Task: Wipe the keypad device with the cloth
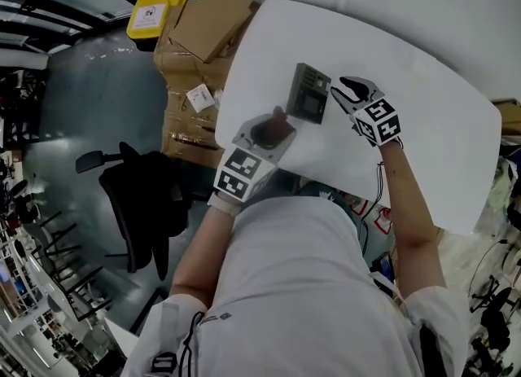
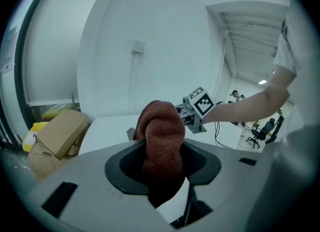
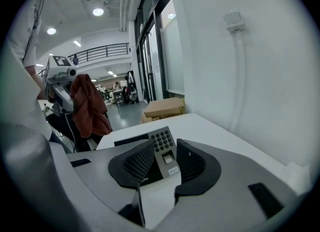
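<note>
Currently the keypad device (image 1: 309, 94) lies flat on the white surface (image 1: 423, 123), toward the edge nearest the person, with its number keys at the end away from the right gripper (image 3: 165, 150). That gripper lies low along the surface at the device's right side. Its jaws stand apart, and in its own view the near end of the device, with a small label, shows in the gap between the two ribbed pads, which do not appear to press on it. The left gripper (image 2: 162, 151) is clamped on the reddish-brown cloth (image 2: 160, 126). The fabric is bunched into a thick roll that fills the gap between the jaws and bulges out ahead of them. In the right gripper view the cloth hangs down in loose folds from the left gripper, raised clear of the surface. From the head view the left gripper sits at the surface's near edge, just beside the device's lower left corner, and the cloth is close to the device but looks apart from it. Cardboard boxes (image 1: 207, 21) and a yellow bin (image 1: 159, 9) stand on the floor beyond the surface's left end, and a black office chair (image 1: 138, 196) stands to the person's left.
</note>
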